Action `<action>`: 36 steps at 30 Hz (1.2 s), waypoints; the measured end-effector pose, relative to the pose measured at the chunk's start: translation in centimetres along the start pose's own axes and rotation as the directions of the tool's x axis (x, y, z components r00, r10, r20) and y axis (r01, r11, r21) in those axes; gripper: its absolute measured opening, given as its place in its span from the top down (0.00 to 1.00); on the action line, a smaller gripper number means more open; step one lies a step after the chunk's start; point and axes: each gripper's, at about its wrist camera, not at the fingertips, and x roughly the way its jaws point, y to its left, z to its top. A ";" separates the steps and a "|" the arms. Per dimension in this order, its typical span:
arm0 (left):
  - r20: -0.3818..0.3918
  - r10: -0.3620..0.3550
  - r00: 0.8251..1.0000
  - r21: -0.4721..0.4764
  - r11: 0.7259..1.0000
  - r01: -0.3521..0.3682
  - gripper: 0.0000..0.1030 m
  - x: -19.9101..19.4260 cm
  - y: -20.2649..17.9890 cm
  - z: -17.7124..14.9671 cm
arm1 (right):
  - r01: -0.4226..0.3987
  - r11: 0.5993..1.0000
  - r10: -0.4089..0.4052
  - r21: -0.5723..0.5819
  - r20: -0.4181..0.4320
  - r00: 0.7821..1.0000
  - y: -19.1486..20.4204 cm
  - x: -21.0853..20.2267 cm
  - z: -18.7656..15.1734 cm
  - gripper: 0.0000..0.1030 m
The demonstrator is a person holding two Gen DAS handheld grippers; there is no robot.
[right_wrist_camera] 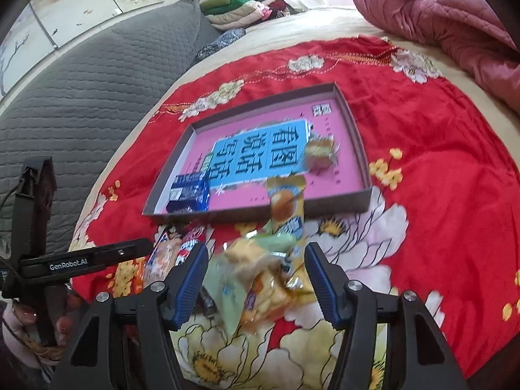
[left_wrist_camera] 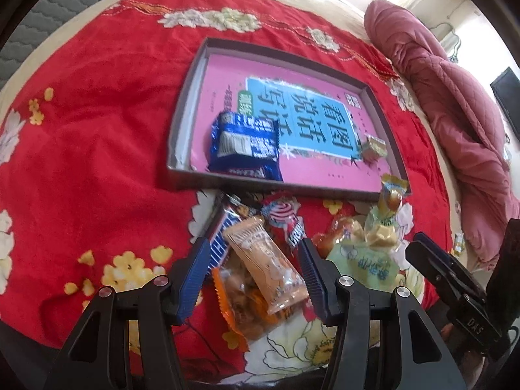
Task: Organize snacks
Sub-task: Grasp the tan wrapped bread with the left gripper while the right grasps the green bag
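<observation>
While angled downward, both tongs [left_wrist_camera: 253, 279] gape, empty.

Bed under a red floral blanket [right_wrist_camera: 438, 136], grey quilted headboard [right_wrist_camera: 97, 91], pink quilt [right_wrist_camera: 438, 9], bright window light.

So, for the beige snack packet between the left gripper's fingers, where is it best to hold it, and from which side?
Probably across its narrow width, near the middle, coming from above. The beige snack packet lies long and slanted on top of an orange packet, its flat sealed ends pointing away. The left gripper is open and already straddles its two long edges, so closing there should catch only this packet.
</observation>
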 end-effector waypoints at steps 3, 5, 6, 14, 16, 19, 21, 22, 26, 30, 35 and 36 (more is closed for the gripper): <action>-0.020 -0.002 1.000 0.003 1.000 0.002 0.44 0.6 -0.3 -0.3 | -0.021 1.000 0.021 0.018 -0.020 1.000 -0.1 0.3 -0.3 0.41; -0.028 0.005 1.000 0.008 1.000 -0.004 0.44 0.9 -0.4 -0.4 | -0.035 0.999 0.036 0.019 -0.028 0.999 -0.1 0.4 -0.4 0.41; -0.031 0.007 0.999 0.008 1.000 -0.006 0.44 1.0 -0.4 -0.4 | -0.043 0.999 0.044 0.019 -0.033 0.999 0.0 0.5 -0.4 0.41; -0.049 0.025 0.998 0.004 1.000 -0.025 0.44 1.8 -0.3 -0.5 | -0.096 0.994 0.099 0.051 -0.071 0.993 -0.2 1.9 -0.5 0.45; -0.053 0.030 0.998 0.002 1.000 -0.030 0.44 2.0 -0.1 -0.5 | -0.104 0.992 0.109 0.066 -0.074 0.991 -0.4 2.3 -0.4 0.45; -0.059 0.038 0.998 -0.003 0.999 -0.038 0.44 2.3 0.0 -0.5 | -0.111 0.990 0.118 0.086 -0.081 0.990 -0.6 3.0 -0.2 0.45; -0.058 0.048 0.997 -0.004 0.999 -0.049 0.44 2.5 0.1 -0.6 | -0.117 0.988 0.126 0.099 -0.087 0.988 -0.8 3.4 -0.1 0.46; -0.056 0.052 0.997 -0.006 0.999 -0.053 0.44 2.6 0.2 -0.6 | -0.121 0.987 0.130 0.102 -0.088 0.988 -0.8 3.6 0.0 0.47; -0.056 0.044 0.997 -0.011 0.999 -0.045 0.44 2.8 0.3 -0.6 | -0.131 0.986 0.140 0.102 -0.090 0.986 -0.7 4.1 0.2 0.55; -0.041 0.049 0.998 0.003 0.999 -0.049 0.55 2.9 0.0 -0.3 | -0.145 0.985 0.152 0.096 -0.077 0.985 -0.7 4.3 0.4 0.64; -0.009 0.060 0.998 0.013 0.998 -0.060 0.73 3.3 0.2 0.2 | -0.175 0.980 0.182 0.098 -0.071 0.981 -1.0 4.6 0.6 0.66; -0.008 0.058 0.998 0.010 0.998 -0.058 0.74 3.3 0.3 0.3 | -0.186 0.977 0.194 0.102 -0.072 0.978 -1.0 4.7 0.6 0.67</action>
